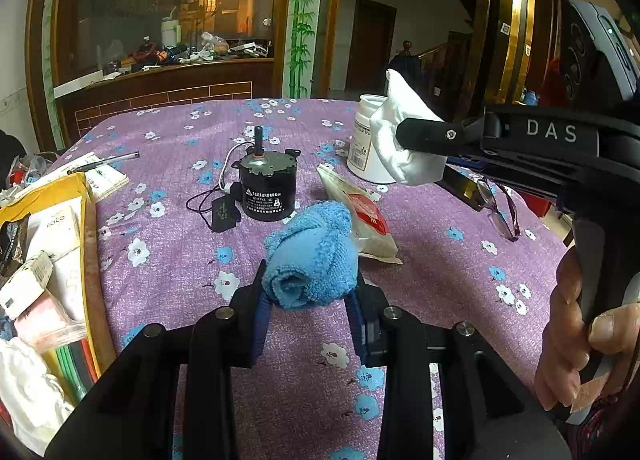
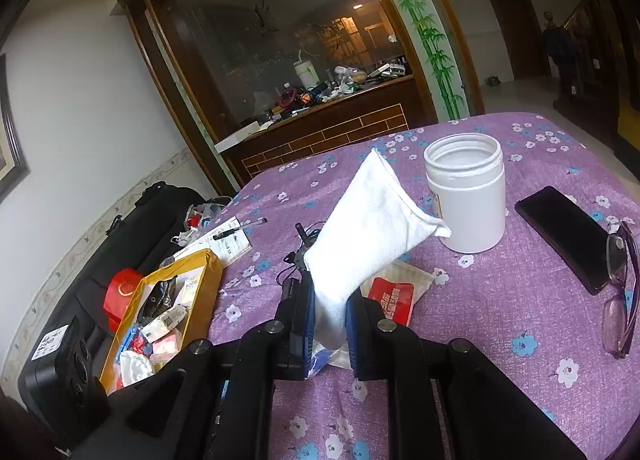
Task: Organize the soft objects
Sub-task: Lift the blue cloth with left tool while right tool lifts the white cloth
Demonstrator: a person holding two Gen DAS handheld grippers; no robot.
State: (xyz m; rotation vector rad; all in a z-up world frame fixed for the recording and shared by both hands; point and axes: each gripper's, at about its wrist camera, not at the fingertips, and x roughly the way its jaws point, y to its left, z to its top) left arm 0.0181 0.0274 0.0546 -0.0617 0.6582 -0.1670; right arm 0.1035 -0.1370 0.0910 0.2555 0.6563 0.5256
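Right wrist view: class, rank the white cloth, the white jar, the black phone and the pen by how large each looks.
1. white cloth, though it sits nearest the camera, which inflates it
2. white jar
3. black phone, looking close to the jar in size, so that order is unsure
4. pen

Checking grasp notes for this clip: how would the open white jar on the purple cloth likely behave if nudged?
The white jar is open and looks empty, so probably light and easy to shove. It stands taller than wide on soft tablecloth, so a high nudge might tip it. Being round, it would likely roll once down.
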